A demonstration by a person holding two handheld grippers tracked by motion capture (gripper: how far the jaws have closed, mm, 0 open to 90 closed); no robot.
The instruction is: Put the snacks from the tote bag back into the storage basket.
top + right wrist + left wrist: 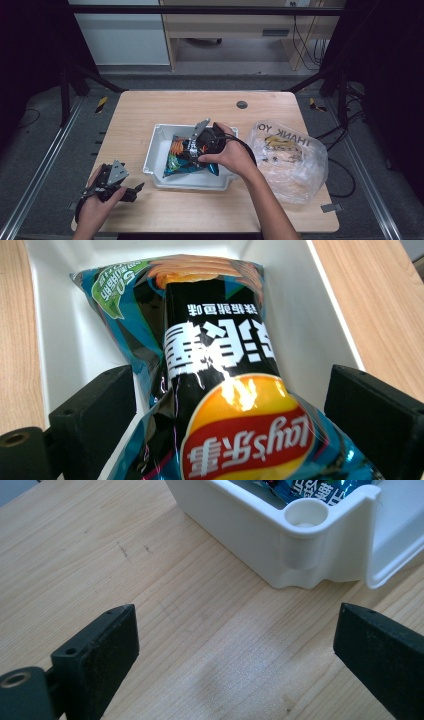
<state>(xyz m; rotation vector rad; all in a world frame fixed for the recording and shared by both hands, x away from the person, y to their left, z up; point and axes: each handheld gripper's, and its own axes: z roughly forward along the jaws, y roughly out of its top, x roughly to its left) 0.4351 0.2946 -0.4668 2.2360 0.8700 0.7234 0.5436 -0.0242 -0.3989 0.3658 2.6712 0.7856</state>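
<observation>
A black and blue bag of crisps (190, 159) (220, 365) lies in the white tray (154, 150) (305, 315) at the middle of the wooden table. My right gripper (194, 145) (230, 415) hangs over the bag, and its jaws stand open on either side of it without pressing it. At the table's front left, my left gripper (134, 190) (235, 650) rests low over bare wood. It is open with nothing between its jaws, and a corner of the tray (305, 535) lies just ahead of it.
A clear plastic shopping bag (290, 160) with items inside lies right of the tray, close to the right forearm. A small round grommet (242, 104) sits in the tabletop near the far edge. Bare wood shows to the left of the tray.
</observation>
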